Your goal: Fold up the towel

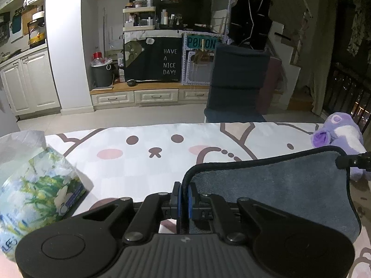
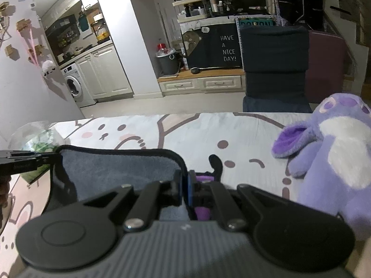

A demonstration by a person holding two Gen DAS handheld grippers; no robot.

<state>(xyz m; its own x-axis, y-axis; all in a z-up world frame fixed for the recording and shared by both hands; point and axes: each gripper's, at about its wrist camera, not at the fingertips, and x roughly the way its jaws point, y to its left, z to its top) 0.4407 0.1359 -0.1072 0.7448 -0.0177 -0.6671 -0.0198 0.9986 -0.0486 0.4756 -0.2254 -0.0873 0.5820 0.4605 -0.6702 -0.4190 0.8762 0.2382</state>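
A grey-blue towel (image 1: 278, 185) with a black hem hangs stretched between my two grippers above the cartoon-print bed cover (image 1: 143, 162). My left gripper (image 1: 184, 197) is shut on the towel's left corner. My right gripper (image 2: 184, 190) is shut on the towel's (image 2: 116, 169) right corner. In the left wrist view the right gripper's tip (image 1: 354, 161) shows at the towel's far corner. In the right wrist view the left gripper's tip (image 2: 25, 159) shows at the left. The towel's lower part is hidden behind the gripper bodies.
A purple plush toy (image 2: 334, 153) lies on the bed cover just right of the right gripper. A plastic-wrapped tissue pack (image 1: 34, 190) sits at the left. A dark chair (image 1: 236, 81) stands beyond the far edge, cabinets and shelves behind.
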